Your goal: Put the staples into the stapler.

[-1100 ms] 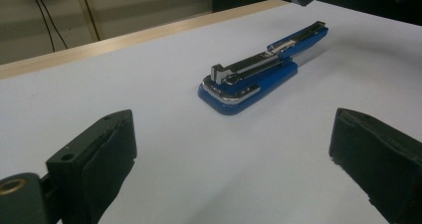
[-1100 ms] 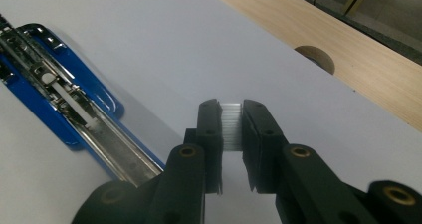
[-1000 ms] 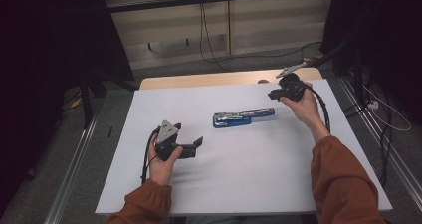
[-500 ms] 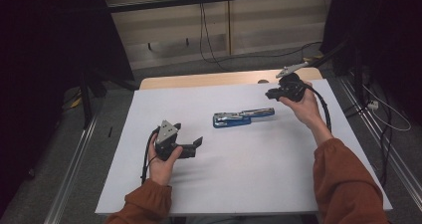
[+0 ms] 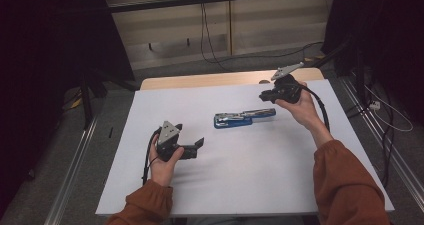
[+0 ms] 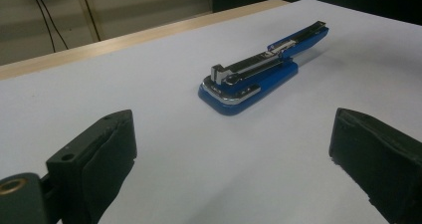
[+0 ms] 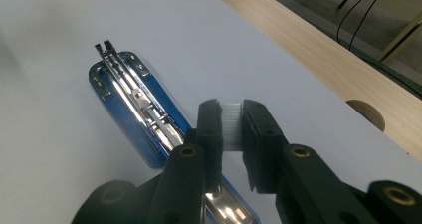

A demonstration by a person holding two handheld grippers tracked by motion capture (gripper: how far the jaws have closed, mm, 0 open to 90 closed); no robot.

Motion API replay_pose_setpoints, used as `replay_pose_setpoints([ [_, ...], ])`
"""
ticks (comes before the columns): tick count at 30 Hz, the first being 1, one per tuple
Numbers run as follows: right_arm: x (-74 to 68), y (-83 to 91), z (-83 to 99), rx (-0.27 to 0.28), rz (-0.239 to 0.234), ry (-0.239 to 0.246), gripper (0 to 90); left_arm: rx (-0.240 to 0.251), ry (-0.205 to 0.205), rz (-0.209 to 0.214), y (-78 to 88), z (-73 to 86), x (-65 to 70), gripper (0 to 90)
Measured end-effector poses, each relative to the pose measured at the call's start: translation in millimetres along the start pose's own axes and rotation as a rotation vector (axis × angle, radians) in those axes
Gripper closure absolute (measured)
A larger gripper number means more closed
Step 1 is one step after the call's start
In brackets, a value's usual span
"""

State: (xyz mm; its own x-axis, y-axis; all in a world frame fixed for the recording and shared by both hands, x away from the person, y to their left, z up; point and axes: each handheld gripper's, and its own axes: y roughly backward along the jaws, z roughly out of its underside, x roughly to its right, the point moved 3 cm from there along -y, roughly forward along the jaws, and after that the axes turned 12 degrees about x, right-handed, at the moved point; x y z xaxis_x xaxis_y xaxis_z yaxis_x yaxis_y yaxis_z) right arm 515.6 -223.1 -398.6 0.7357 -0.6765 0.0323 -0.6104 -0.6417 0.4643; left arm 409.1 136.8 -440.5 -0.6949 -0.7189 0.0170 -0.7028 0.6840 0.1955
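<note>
Jaws pinch one strip (staples, perhaps) [image 7: 231, 127]; one stapler [image 5: 244, 117].

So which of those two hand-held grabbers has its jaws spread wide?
The left gripper, low on the white sheet. Its jaws stand far apart with nothing between them. The right gripper, raised beyond the blue stapler, has jaws nearly together on a strip of staples.

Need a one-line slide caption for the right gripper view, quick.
Right tongs pinching a strip of staples above the opened blue stapler on the white table.
</note>
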Motion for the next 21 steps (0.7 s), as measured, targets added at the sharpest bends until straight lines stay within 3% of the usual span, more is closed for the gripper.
replay_pose_setpoints([
  [21,-21.4,-23.0,-5.3,-0.014,-0.125,0.044,79.4,-0.003,-0.008,0.005,-0.1,0.1,0.0,4.7],
])
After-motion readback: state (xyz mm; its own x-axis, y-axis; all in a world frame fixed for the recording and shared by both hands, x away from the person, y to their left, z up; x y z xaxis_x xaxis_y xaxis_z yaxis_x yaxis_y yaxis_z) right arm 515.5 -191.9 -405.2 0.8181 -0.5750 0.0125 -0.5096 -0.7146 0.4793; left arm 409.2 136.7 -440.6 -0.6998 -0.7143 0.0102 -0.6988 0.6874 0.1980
